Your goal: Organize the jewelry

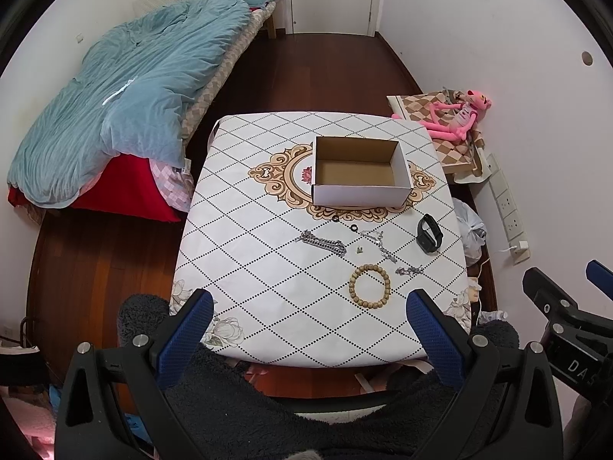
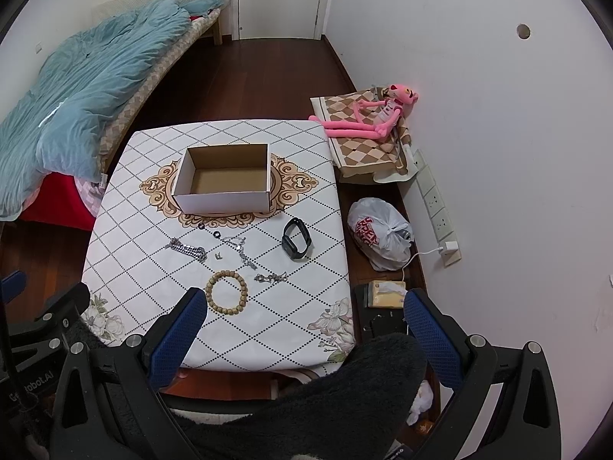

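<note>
An open white cardboard box [image 1: 360,191] [image 2: 222,195] stands empty on the diamond-patterned table [image 1: 268,287] [image 2: 291,306]. In front of it lie a wooden bead bracelet [image 1: 370,286] [image 2: 226,292], a silver chain bracelet [image 1: 325,243] [image 2: 187,249], a thin silver necklace [image 1: 381,243] [image 2: 241,249], two small black rings [image 1: 352,228] [image 2: 217,234], a small silver piece [image 1: 410,270] [image 2: 271,278] and a black smart band [image 1: 430,234] [image 2: 295,243]. My left gripper [image 1: 310,306] and right gripper [image 2: 306,304] are both open and empty above the table's near edge.
A bed with a blue quilt [image 1: 126,88] [image 2: 76,88] is at the left. A pink plush toy [image 1: 456,115] [image 2: 371,115] lies on a checked cloth at the right wall. A white plastic bag [image 2: 381,235] and a power strip [image 2: 436,207] are on the floor at right.
</note>
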Demonstrator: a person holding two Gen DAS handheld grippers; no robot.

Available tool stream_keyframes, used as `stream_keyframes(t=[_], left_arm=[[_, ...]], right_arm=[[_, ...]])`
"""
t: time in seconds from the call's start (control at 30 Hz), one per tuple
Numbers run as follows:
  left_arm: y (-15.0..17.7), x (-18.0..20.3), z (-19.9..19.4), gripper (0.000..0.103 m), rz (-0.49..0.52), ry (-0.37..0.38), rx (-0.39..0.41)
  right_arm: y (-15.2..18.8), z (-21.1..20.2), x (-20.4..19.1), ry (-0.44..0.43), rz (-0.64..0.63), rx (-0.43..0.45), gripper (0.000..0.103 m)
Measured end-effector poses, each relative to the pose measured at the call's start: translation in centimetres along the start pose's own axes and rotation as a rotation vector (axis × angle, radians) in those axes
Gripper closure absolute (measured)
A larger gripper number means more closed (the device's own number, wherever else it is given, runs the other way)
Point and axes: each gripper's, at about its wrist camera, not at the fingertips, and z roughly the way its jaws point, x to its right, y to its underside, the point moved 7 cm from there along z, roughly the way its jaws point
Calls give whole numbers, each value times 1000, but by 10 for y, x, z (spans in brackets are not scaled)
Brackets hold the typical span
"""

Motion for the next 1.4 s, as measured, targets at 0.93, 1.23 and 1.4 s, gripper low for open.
stream_keyframes(t=[0.93,1.23,1.4], left_arm=[[-7,3,-2,0,0,5,10],[-11,7,-2,0,1,4,13],[-12,8,-3,0,2,4,18]], right_arm=[[-5,-2,5,4,2,8,0],[-7,-3,7,7,2,14,0],[-8,-3,8,5,2,14,0]])
